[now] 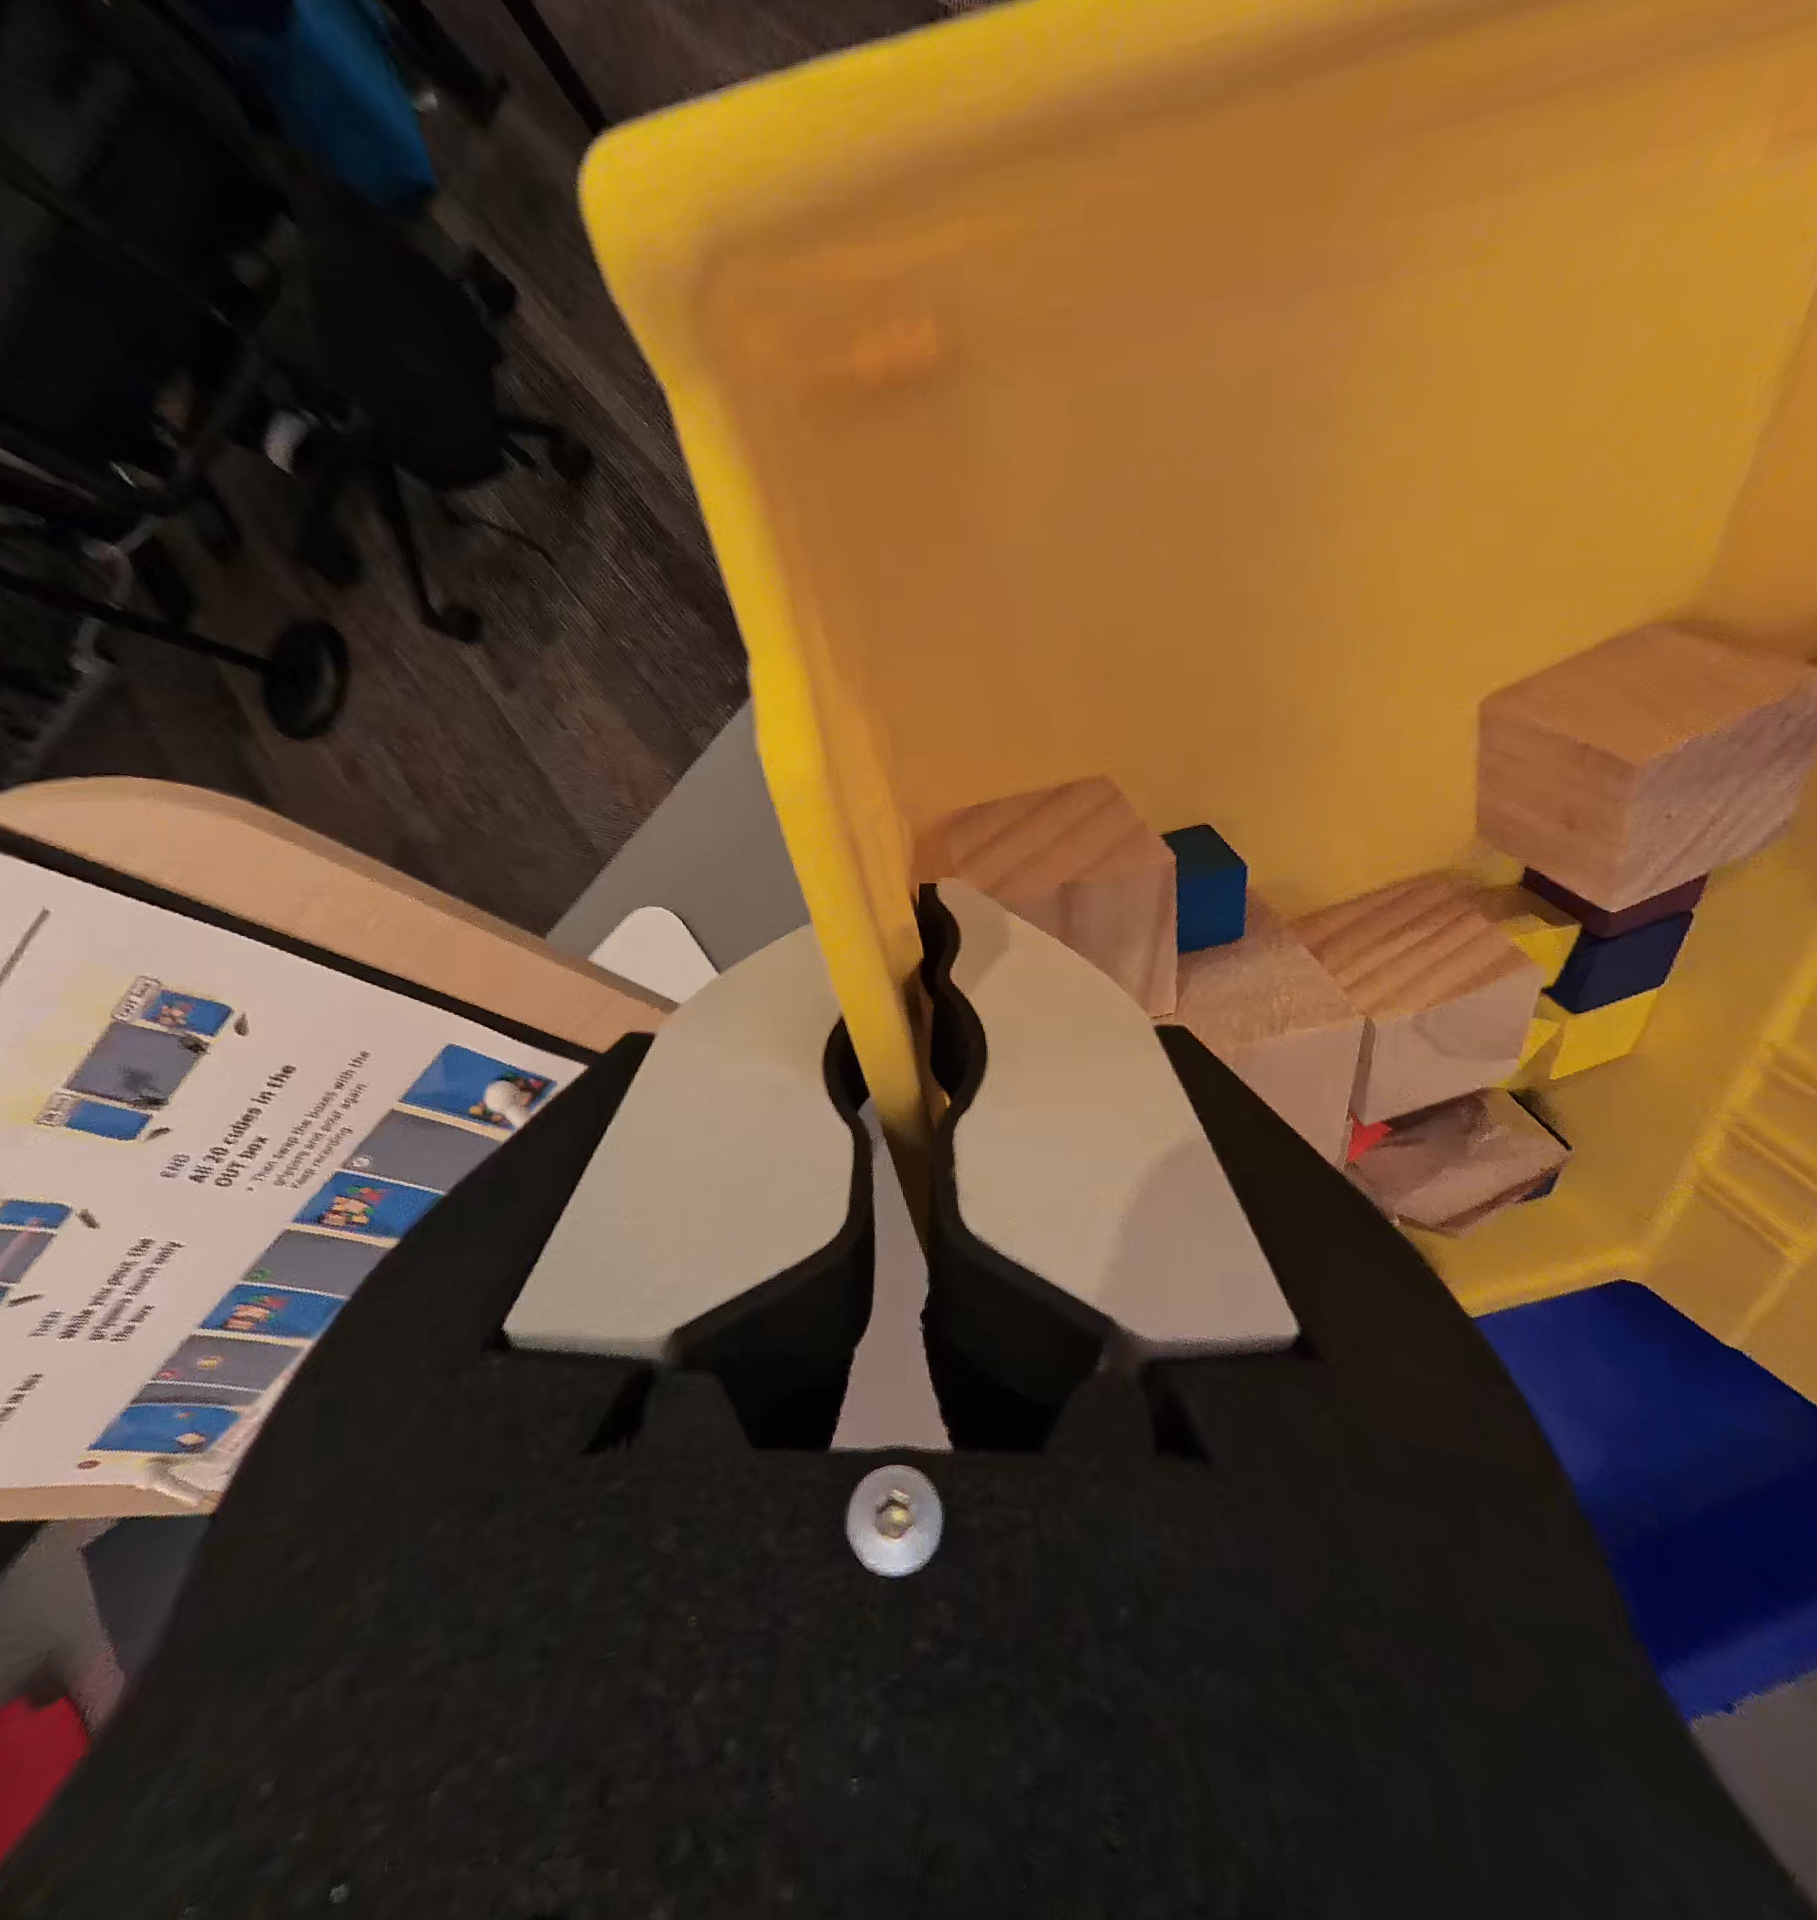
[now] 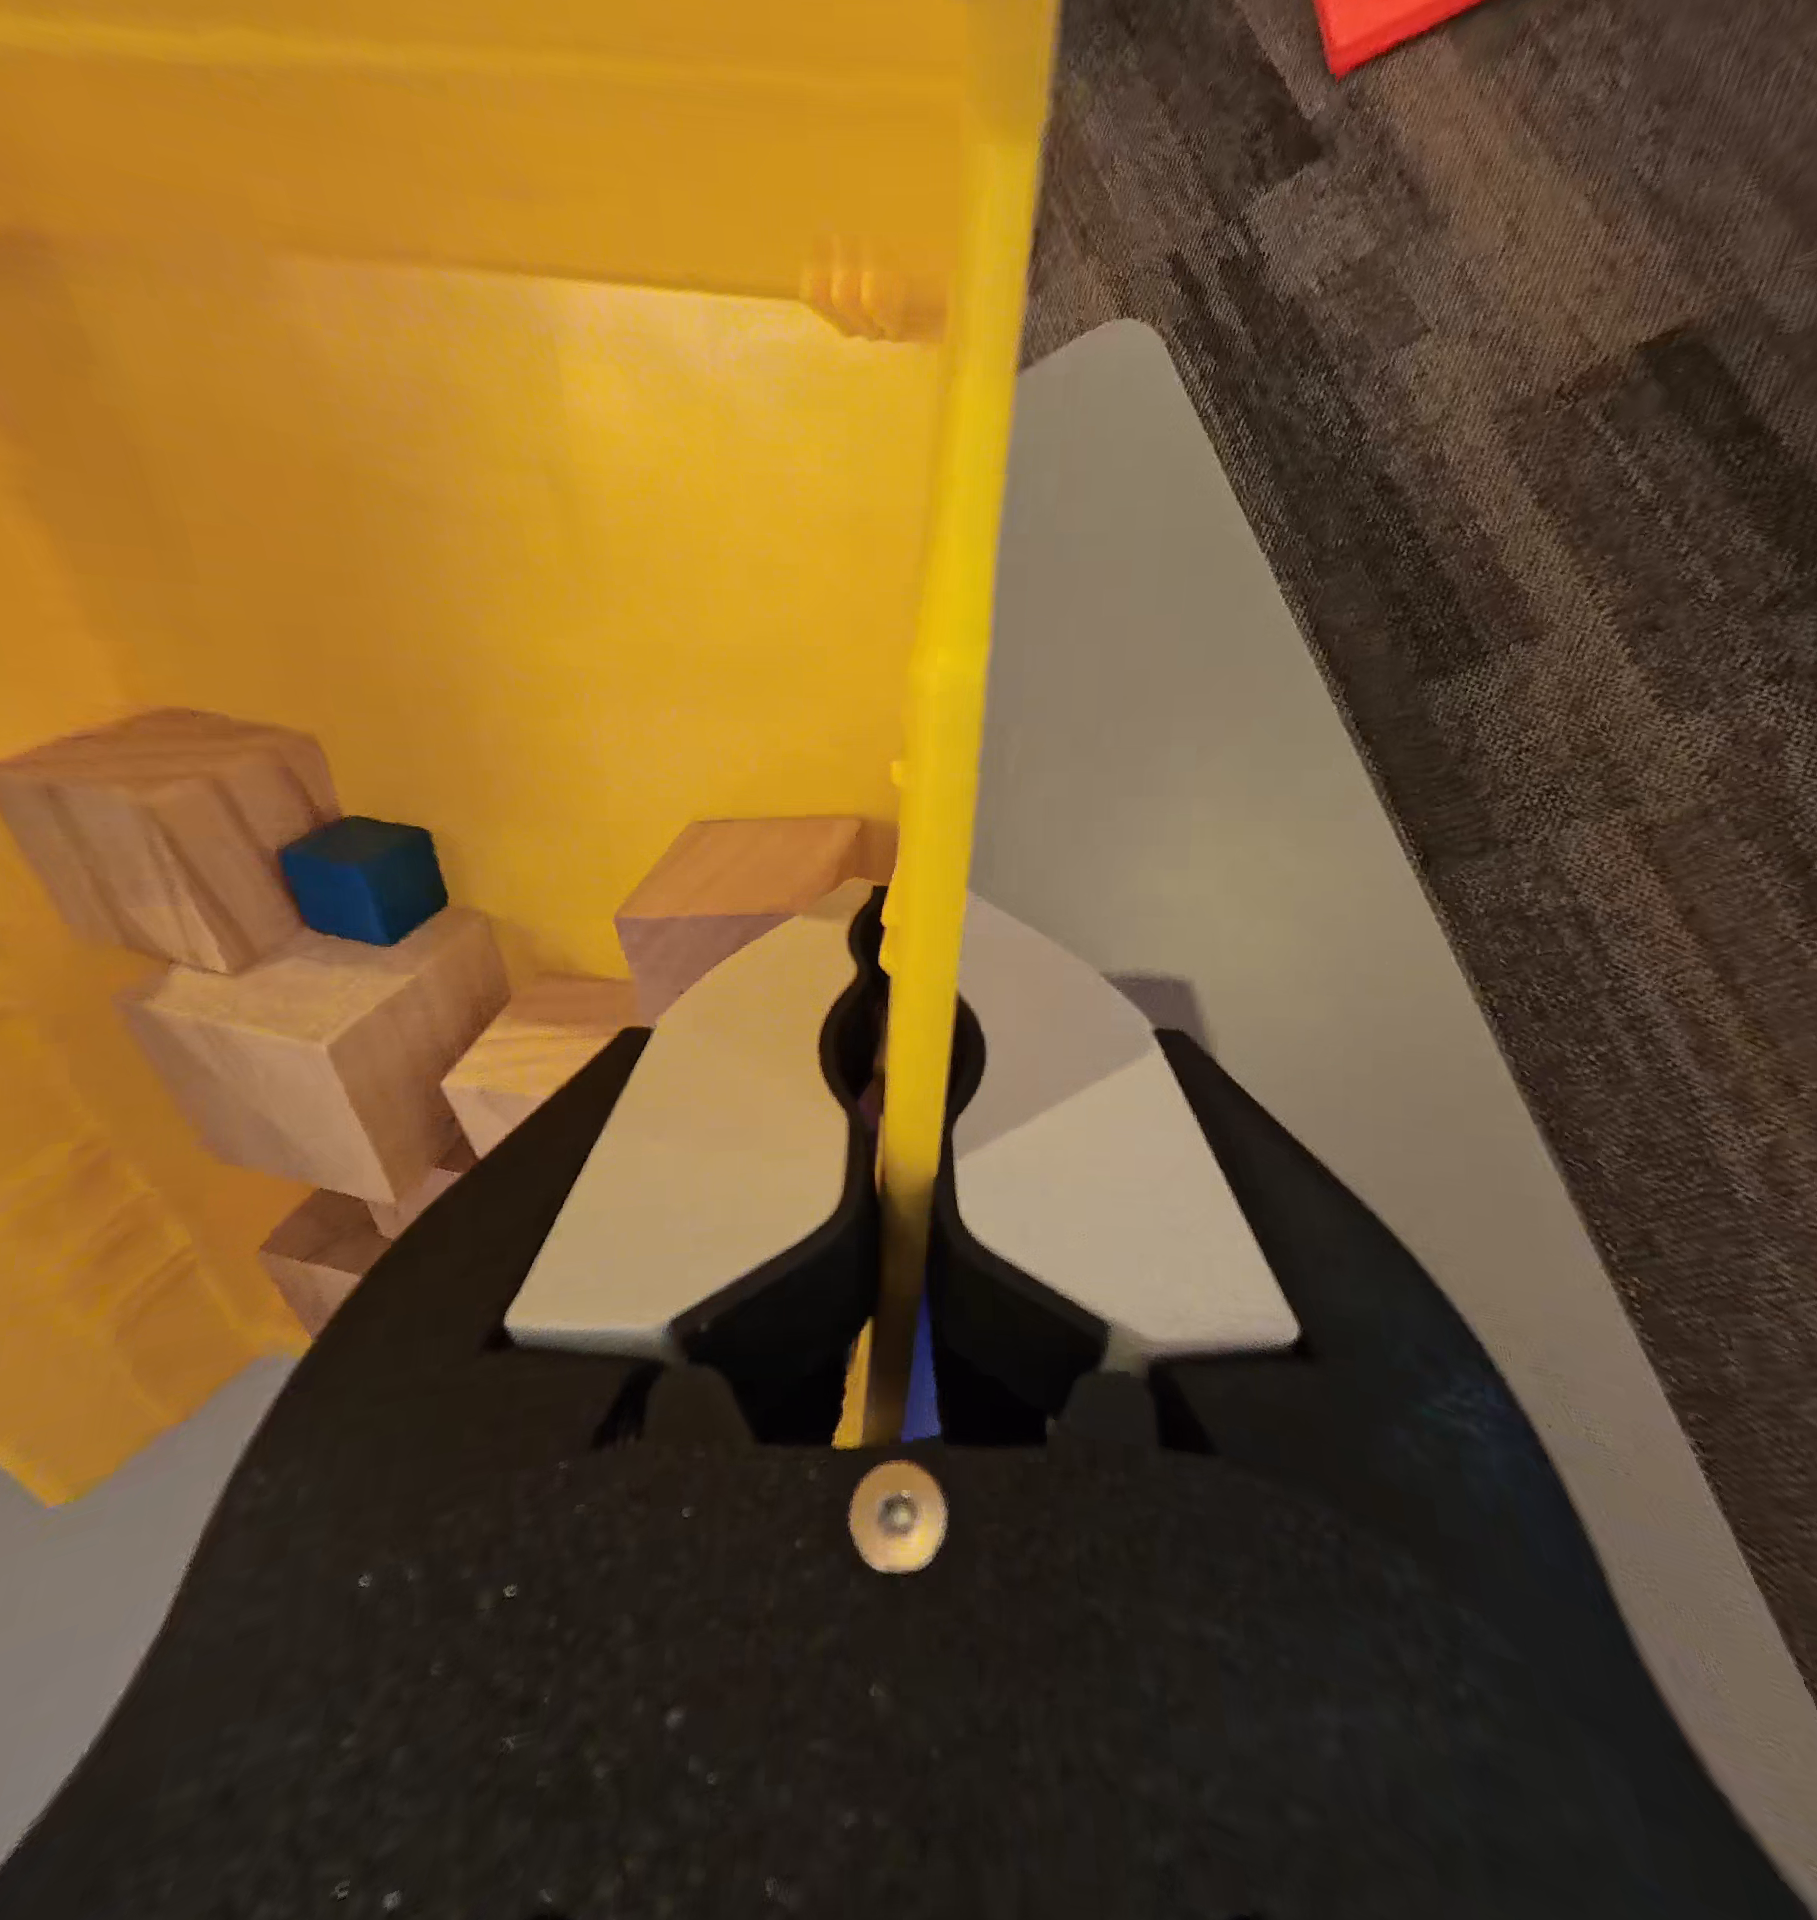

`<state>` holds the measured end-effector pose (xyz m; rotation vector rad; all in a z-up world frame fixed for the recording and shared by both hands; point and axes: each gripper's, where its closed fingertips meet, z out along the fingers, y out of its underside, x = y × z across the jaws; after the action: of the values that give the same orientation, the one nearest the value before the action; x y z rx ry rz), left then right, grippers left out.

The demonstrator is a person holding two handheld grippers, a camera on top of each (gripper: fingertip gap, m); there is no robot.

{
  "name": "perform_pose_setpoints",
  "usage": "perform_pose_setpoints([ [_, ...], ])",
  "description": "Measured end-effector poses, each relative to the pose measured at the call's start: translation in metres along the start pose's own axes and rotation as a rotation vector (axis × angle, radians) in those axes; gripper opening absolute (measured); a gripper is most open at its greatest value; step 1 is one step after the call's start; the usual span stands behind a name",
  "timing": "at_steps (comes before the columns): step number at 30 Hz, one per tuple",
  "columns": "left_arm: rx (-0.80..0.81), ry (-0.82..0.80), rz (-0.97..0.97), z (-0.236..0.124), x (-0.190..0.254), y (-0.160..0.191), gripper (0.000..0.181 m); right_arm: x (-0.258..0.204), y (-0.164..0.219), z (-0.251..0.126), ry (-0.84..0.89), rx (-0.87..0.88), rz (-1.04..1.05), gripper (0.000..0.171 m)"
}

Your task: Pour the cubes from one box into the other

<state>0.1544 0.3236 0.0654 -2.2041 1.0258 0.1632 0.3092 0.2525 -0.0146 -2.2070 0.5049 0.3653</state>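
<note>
- The left claw [image 1: 930, 1049] is built on a broad black body with a grainy, speckled finish, flaring wide toward the camera.
- Two pale grey, wedge-shaped fingers [image 1: 722, 1164] are set into it, each edged with a wavy black pad.
- One round silver screw [image 1: 893, 1522] is seen at the centre — just below the finger roots.
- The right claw [image 2: 914, 1049] is made the same — black body, grey fingers [image 2: 1091, 1174], one centre screw [image 2: 898, 1524].

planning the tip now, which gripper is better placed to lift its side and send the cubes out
Left, marginally. Both grippers, left and right, are shut on opposite walls of the yellow box; the blue box shows below the left view's far side, where cubes already pile.
</note>
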Motion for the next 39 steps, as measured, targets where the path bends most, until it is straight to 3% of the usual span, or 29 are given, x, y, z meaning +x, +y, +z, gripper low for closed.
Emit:
perform_pose_setpoints([
  [6, 0.136, -0.016, 0.038, -0.027, 0.018, -0.009, 0.005, 0.012, -0.012, -0.027, -0.001, 0.27, 0.002, 0.006],
  [19, 0.379, -0.219, 0.148, -0.072, 0.035, 0.005, 0.005, 0.007, 0.018, -0.049, -0.093, 0.526, 0.102, 0.004],
  [39, 0.479, -0.264, 0.143, -0.092, 0.051, 0.015, 0.004, 0.013, 0.01, -0.063, -0.162, 0.677, 0.071, 0.003],
])
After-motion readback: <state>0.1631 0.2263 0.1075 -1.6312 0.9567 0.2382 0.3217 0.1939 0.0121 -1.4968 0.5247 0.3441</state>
